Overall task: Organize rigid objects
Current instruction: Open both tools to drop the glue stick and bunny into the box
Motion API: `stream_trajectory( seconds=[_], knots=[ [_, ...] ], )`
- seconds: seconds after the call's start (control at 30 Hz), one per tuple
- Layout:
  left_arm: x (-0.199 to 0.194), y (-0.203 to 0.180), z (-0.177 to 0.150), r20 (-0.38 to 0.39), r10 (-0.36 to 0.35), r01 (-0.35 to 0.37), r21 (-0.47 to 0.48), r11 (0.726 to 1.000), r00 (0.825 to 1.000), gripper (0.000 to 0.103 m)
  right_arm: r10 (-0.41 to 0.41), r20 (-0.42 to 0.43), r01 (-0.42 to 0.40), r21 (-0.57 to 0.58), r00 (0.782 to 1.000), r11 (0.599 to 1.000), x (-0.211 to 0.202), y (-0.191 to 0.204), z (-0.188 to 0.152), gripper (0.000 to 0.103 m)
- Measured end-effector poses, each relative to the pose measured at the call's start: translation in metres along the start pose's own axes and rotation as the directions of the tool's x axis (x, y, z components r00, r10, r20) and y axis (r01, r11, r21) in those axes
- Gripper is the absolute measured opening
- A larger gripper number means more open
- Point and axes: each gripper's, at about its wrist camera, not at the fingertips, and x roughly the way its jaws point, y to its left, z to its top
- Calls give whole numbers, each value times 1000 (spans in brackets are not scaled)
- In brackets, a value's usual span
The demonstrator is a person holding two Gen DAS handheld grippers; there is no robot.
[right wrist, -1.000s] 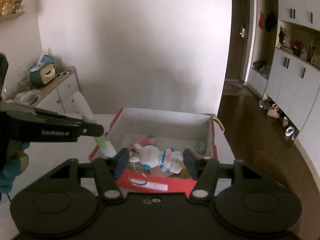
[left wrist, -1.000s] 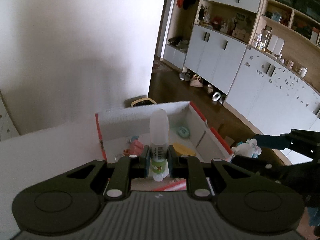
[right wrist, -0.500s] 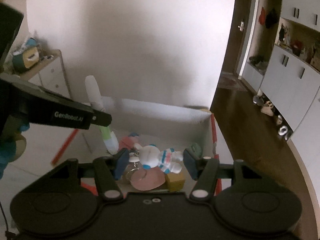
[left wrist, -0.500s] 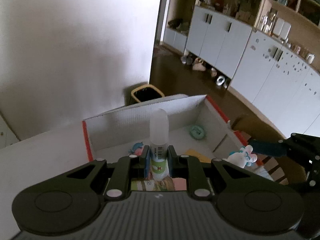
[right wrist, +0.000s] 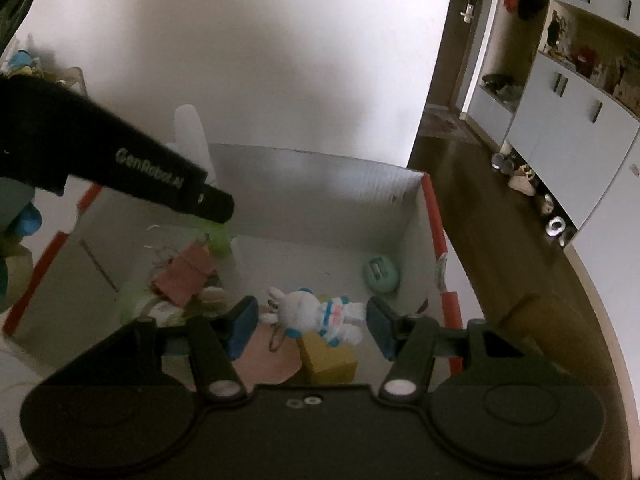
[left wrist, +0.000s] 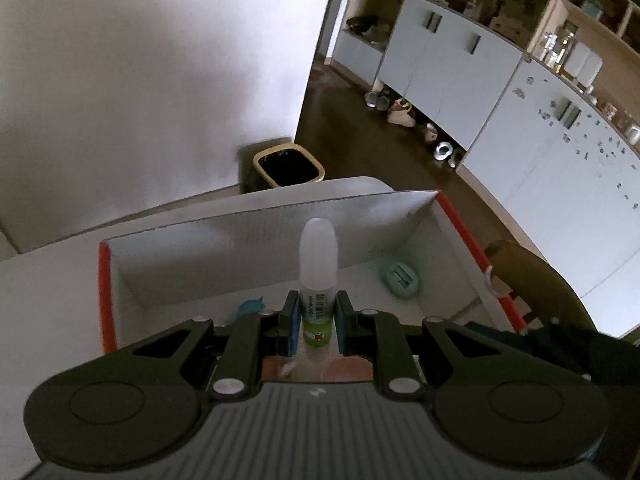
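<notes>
Left gripper (left wrist: 316, 322) clamped on white bottle (left wrist: 318, 264), upright at frame centre, over open cardboard box (left wrist: 256, 240). Right gripper (right wrist: 306, 326) pinches rabbit toy (right wrist: 316, 314) at lower centre, above box floor; yellow block (right wrist: 330, 362) beneath, mint round item (right wrist: 380, 274) toward right wall.

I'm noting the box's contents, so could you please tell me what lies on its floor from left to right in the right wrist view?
Pink card → rabbit toy, held between the right gripper's fingers → mint-green round item near the box's red-edged right wall.
</notes>
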Motion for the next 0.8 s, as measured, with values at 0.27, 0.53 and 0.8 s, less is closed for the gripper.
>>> stream_trajectory(
  seconds=[0.27, 0.53, 0.8],
  knots=[
    [27, 6, 6, -58, -21, 19, -42, 999, 998, 17, 3, -49, -3, 19, 999, 1000, 20, -5, 0, 59],
    [39, 19, 2, -81, -51, 42, -104, 994, 995, 18, 3, -65, -2, 18, 998, 1000, 28, -6, -2, 59],
    [43, 36, 4, -149, -46, 16, -197, 980, 988, 21, -2, -97, 4, 23, 995, 1000, 34, -6, 0, 60]
  ],
)
